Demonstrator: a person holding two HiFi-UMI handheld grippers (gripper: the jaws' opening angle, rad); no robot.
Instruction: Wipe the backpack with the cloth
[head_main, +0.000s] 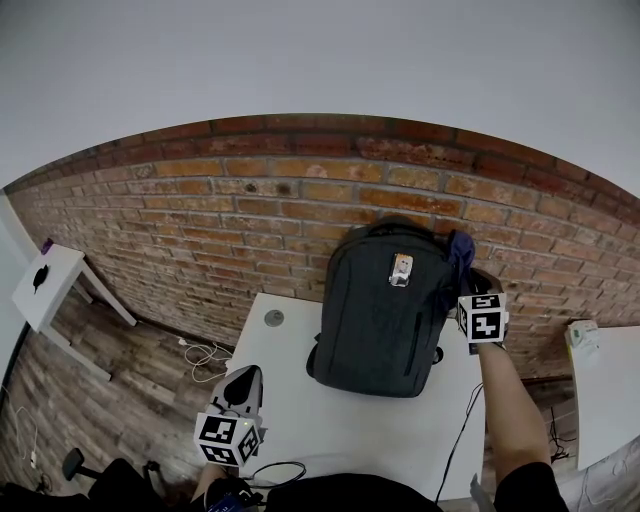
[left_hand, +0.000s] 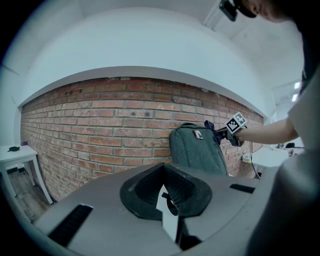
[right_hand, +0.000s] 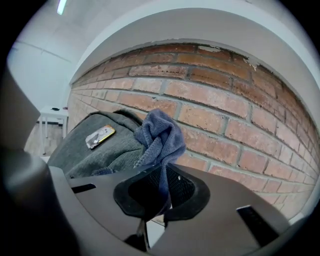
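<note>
A dark grey backpack (head_main: 380, 320) stands upright on the white table (head_main: 290, 420), leaning against the brick wall. It carries a small light tag (head_main: 401, 268) near the top. My right gripper (head_main: 470, 282) is at the pack's upper right side, shut on a blue cloth (head_main: 459, 252). In the right gripper view the cloth (right_hand: 159, 135) bunches up out of the gripper (right_hand: 162, 187) beside the backpack (right_hand: 95, 150). My left gripper (head_main: 245, 378) is low over the table's front left, well apart from the pack, shut with nothing in it. The left gripper view shows that gripper (left_hand: 167, 187) facing the backpack (left_hand: 195, 150).
The brick wall (head_main: 250, 210) runs right behind the table. A small white side table (head_main: 45, 280) stands on the wooden floor at far left, another white surface (head_main: 600, 390) at right. A round grommet (head_main: 274, 317) is in the tabletop; a black cable (head_main: 460, 430) hangs off its right edge.
</note>
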